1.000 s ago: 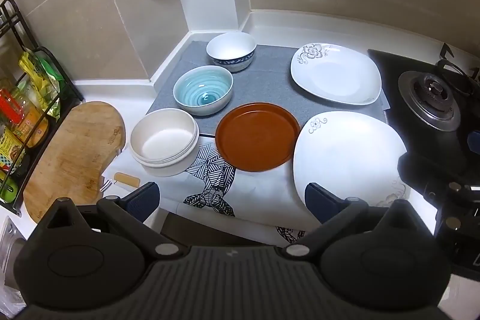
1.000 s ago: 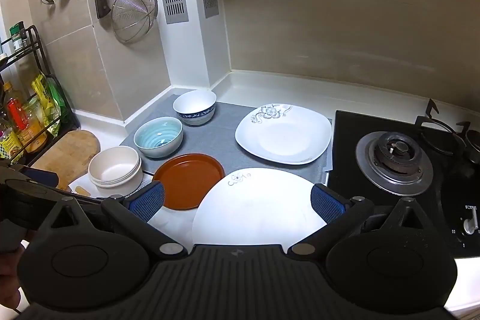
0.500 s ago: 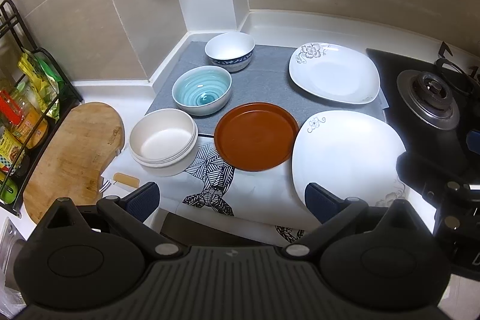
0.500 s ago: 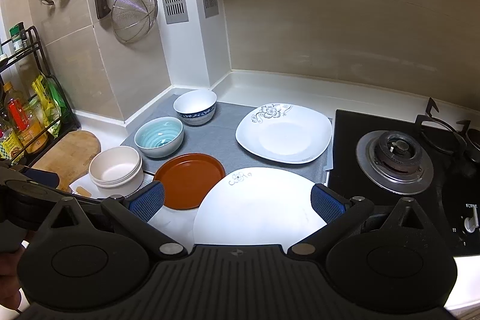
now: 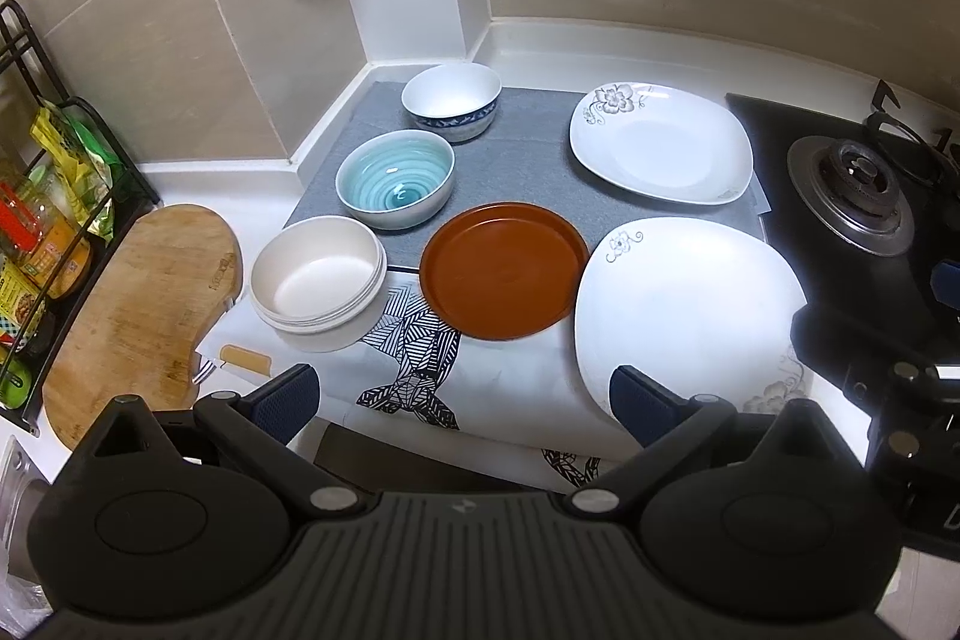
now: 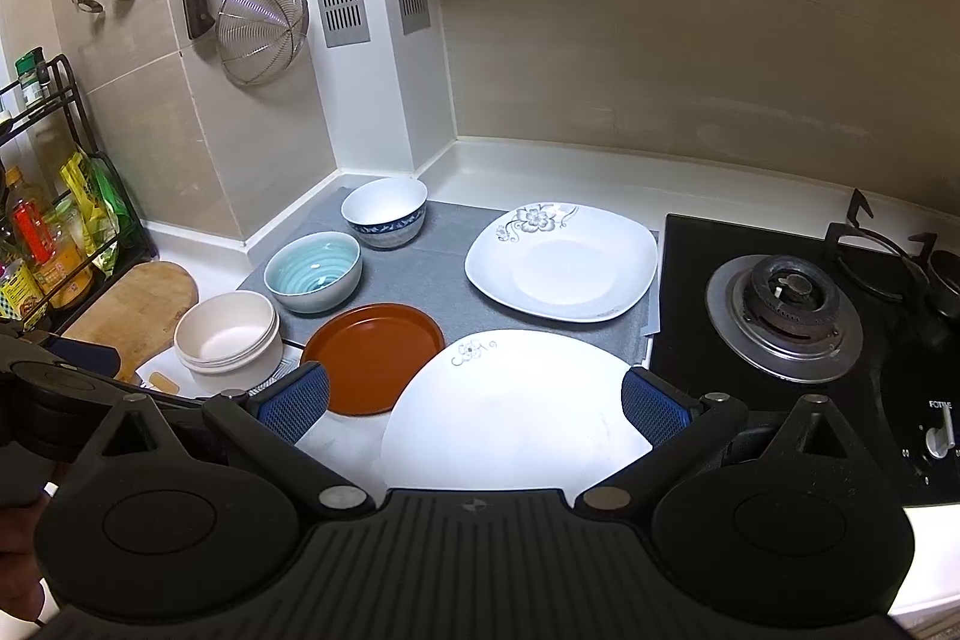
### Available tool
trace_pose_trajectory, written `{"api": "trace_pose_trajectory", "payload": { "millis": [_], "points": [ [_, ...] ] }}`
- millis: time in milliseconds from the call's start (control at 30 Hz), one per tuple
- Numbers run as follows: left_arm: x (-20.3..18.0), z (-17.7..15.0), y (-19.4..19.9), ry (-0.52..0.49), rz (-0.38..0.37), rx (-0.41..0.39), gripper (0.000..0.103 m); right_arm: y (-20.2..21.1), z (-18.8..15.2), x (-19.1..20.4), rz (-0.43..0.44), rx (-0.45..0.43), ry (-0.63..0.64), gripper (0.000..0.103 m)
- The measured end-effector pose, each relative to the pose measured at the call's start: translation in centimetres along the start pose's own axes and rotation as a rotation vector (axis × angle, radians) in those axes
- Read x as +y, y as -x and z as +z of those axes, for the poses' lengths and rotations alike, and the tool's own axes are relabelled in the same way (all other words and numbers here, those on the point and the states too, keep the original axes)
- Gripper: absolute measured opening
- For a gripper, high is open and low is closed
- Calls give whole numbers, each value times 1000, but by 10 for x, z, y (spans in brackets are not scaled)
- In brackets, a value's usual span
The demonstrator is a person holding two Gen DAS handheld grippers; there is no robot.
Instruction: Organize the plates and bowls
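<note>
2 white plates, 1 brown plate (image 5: 503,269) and 3 bowls are spread on the surface. The near white plate (image 6: 510,412) lies directly ahead of the right gripper (image 6: 474,400), low in the frame's centre, nearer than to the left gripper (image 5: 462,397). Both grippers are spread, empty. Nothing is seen moved since 1 second ago.
</note>
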State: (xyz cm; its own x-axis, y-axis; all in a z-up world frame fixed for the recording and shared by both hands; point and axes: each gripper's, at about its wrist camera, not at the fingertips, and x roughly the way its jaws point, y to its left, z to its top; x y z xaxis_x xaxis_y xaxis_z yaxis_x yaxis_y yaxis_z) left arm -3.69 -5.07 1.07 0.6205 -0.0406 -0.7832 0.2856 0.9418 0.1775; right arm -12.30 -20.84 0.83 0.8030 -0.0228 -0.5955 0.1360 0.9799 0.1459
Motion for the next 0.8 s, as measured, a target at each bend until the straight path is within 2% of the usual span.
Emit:
{"api": "trace_pose_trajectory", "payload": {
  "millis": [333,400,533,800],
  "points": [
    [-5,-1,-1,-4,-3,6,103,0,-4,-3,-6,-5,10,103],
    [-7,-2,-2,-5,-4,8,103,-1,-2,-2,6,30,-14,103],
    [-7,0,-5,1,-9,13,103,-5,-1,-8,28,29,-35,103],
    [13,0,-30,133,-72,63,103,-25,7,-29,63,16,8,103]
  ]
}}
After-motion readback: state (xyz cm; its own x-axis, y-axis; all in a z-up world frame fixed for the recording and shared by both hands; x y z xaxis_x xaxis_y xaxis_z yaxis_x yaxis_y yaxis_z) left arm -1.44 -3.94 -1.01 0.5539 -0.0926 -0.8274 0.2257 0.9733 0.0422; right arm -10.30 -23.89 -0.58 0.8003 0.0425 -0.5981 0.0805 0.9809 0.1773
